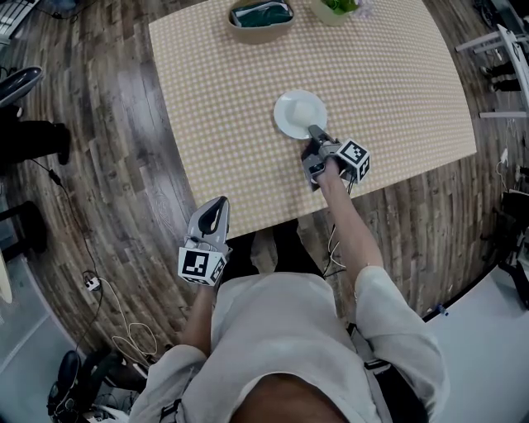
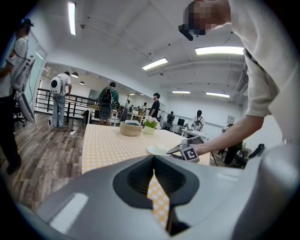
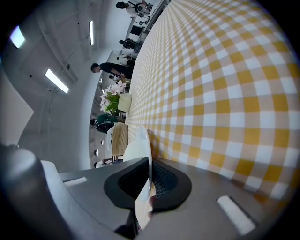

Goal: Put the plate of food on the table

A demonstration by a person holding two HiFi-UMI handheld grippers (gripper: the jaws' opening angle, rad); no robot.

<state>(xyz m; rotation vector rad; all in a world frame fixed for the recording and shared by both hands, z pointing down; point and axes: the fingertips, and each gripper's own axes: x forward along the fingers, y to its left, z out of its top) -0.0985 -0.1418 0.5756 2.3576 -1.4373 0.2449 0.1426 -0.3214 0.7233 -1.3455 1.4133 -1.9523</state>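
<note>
While the right gripper has its jaws clamped on the plate at the 5 o'clock rim, the plate lies at 11 o'clock from them, on or just over the tabletop; I cannot tell which. No food shows on it. Bare cloth surrounds it, with the basket well apart at 12 o'clock and the near edge at 6. The left gripper, jaws closed on nothing, hangs off the tabletop at 7 o'clock, the farther of the two.

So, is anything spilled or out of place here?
Nothing spilled or askew. The only oddity: the white plate, pinched at its rim by the right gripper over the checkered table, looks bare of food. The basket and flower pot stand upright.
</note>
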